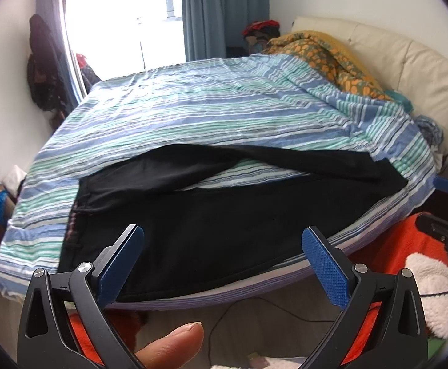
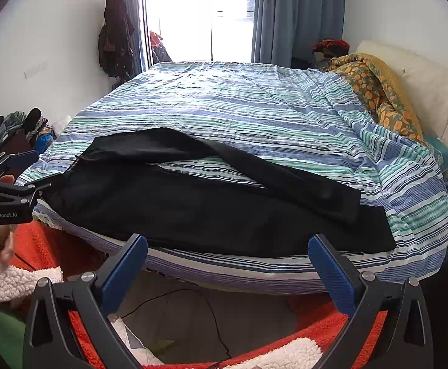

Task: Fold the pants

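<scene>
Black pants (image 1: 211, 215) lie flat along the near edge of the striped bed (image 1: 211, 107), waistband at the left, legs spread apart and running right. They also show in the right wrist view (image 2: 199, 212). My left gripper (image 1: 222, 240) is open and empty, just off the bed's edge near the waist end. My right gripper (image 2: 227, 249) is open and empty, off the bed's edge facing the leg end. The left gripper also shows at the left of the right wrist view (image 2: 27, 184).
An orange patterned blanket (image 2: 374, 89) and a cream headboard (image 2: 439, 98) are at the right. Clothes hang on the wall at the left (image 2: 116, 33). A window with blue curtains (image 2: 285, 15) is behind the bed. A cable (image 2: 211, 316) lies on the floor.
</scene>
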Demonstrator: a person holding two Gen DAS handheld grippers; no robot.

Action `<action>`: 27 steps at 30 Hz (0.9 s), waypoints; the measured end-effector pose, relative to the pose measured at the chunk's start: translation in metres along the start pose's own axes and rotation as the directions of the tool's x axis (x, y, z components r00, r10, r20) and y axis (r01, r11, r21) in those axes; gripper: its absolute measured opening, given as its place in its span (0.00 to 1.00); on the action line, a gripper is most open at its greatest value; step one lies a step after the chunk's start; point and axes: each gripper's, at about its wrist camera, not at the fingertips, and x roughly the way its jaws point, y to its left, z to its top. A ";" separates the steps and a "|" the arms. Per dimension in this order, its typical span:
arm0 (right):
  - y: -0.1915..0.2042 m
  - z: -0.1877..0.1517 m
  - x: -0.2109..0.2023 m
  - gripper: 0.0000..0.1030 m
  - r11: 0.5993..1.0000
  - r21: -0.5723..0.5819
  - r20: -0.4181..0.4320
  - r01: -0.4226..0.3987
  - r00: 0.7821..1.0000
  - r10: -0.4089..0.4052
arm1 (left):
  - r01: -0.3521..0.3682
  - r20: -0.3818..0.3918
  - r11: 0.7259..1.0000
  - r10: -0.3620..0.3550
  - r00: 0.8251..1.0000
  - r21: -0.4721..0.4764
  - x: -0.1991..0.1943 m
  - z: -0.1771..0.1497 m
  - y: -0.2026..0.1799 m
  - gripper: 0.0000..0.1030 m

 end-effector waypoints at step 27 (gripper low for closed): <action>-0.014 0.020 0.032 1.00 0.989 -0.068 0.035 -0.132 0.990 0.134 | 0.234 -0.052 0.972 -0.232 0.971 0.039 -0.001 0.004 -0.009 1.00</action>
